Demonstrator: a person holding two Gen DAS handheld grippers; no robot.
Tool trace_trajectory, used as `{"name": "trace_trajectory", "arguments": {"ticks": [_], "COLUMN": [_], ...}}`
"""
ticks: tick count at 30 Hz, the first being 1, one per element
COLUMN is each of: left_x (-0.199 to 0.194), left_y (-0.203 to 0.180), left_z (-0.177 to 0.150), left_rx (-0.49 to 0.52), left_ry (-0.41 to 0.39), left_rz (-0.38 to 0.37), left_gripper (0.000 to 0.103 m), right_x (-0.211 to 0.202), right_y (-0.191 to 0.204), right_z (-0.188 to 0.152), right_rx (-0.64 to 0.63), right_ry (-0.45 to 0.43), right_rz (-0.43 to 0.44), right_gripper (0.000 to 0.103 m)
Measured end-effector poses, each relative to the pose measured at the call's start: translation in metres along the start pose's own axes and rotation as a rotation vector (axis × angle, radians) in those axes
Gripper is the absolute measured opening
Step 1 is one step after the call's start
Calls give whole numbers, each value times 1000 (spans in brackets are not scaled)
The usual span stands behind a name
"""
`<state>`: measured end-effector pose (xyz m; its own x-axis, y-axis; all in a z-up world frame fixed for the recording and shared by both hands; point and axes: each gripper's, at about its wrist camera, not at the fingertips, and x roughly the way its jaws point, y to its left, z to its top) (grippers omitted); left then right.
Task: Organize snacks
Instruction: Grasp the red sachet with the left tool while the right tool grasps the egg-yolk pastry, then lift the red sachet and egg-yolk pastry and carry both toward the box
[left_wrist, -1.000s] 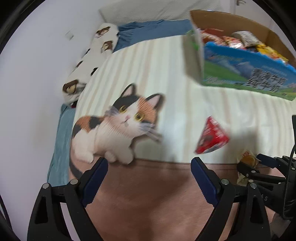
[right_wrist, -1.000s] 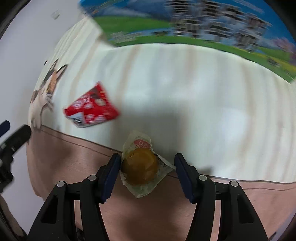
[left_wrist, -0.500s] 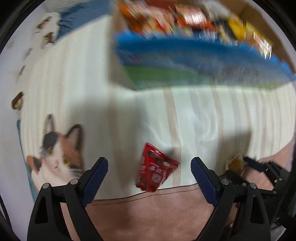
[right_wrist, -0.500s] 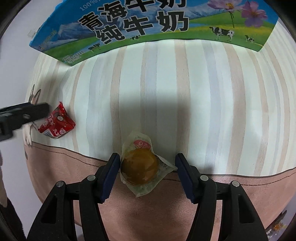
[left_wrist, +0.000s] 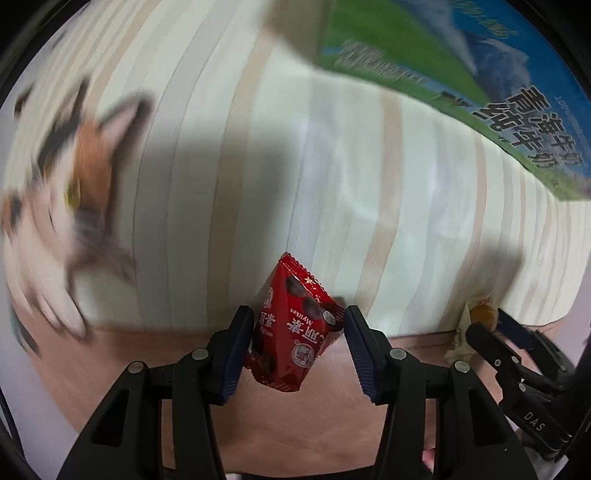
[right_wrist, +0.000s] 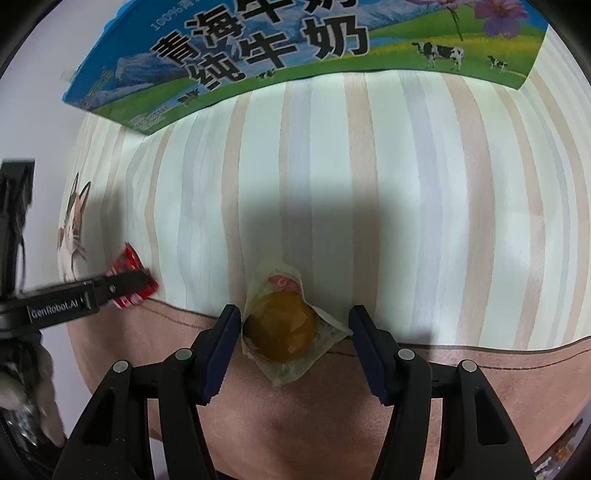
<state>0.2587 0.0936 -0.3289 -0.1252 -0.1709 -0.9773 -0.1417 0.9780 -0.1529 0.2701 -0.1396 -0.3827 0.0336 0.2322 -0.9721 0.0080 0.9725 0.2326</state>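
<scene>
Left gripper (left_wrist: 299, 341) spread around a red snack packet (left_wrist: 293, 332), jaws open: left pad touching the packet's left edge, right pad just at its right corner, not clamped. Packet lying across the seam where the striped cream sheet (left_wrist: 332, 184) meets the pinkish-brown band (left_wrist: 147, 369) at the near edge of the bed. Right gripper (right_wrist: 291, 341) likewise open around a round orange-brown pastry in a clear wrapper (right_wrist: 282, 328), left pad against the wrapper's edge, right pad standing apart with a visible gap. Pastry also sitting on that seam, to the right of the red packet and well apart from it. Beyond both snacks, a broad stretch of bare striped sheet, shadowed near the jaws. At the far side, the blue and green milk carton box (right_wrist: 295, 51), its printed wall facing the grippers, lower edge resting on the sheet. To the far left, a calico cat print (left_wrist: 66, 192), blurred. Left of the bed, a pale wall or floor, hard to tell which.
</scene>
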Motion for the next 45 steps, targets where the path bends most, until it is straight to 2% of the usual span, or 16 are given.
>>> {"name": "trace_trajectory", "arguments": {"ticks": [3, 6, 9, 13, 16, 19, 23, 26, 29, 37, 39, 41, 45], "left_x": [5, 8, 9, 11, 13, 15, 16, 23, 31, 31, 33, 34, 29], "left_y": [4, 8, 3, -13, -27, -40, -51, -64, -76, -71, -61, -54, -54], "left_z": [-12, -14, -15, -20, -26, -36, -53, -73, -75, -85, -86, -82, -84], "left_rx": [-45, -48, -37, 23, 57, 74, 78, 95, 102, 84, 85, 88, 83], "left_ry": [-4, 3, 6, 1, -14, -37, -61, -73, -85, -115, -129, -142, -150], "left_rz": [-49, -81, -82, -18, 41, 81, 100, 118, 133, 142, 152, 158, 155], "left_gripper": [49, 57, 62, 62, 62, 62, 54, 53, 53, 53, 49, 40, 34], "right_x": [3, 5, 7, 13, 16, 12, 6, 3, 3, 4, 8, 11, 12], "right_y": [-3, -7, -7, 13, 24, 22, 12, 8, 5, -9, -12, -7, -2], "right_z": [-2, 0, 4, -2, -9, -17, -34, -45, -49, -49, -56, -58, -61], "right_rx": [-6, 17, 31, -28, -116, -159, -200, -214, -198, -127, -126, -133, -141], "right_ry": [23, 29, 36, 36, 9, -2, 18, 30, 13, -42, -56, -67, -81], "right_rz": [13, 24, 30, -31, -114, -110, -126, -136, -133, -138, -154, -173, -187], "right_gripper": [64, 66, 73, 76, 66, 64, 64, 64, 66, 67, 67, 67, 65]}}
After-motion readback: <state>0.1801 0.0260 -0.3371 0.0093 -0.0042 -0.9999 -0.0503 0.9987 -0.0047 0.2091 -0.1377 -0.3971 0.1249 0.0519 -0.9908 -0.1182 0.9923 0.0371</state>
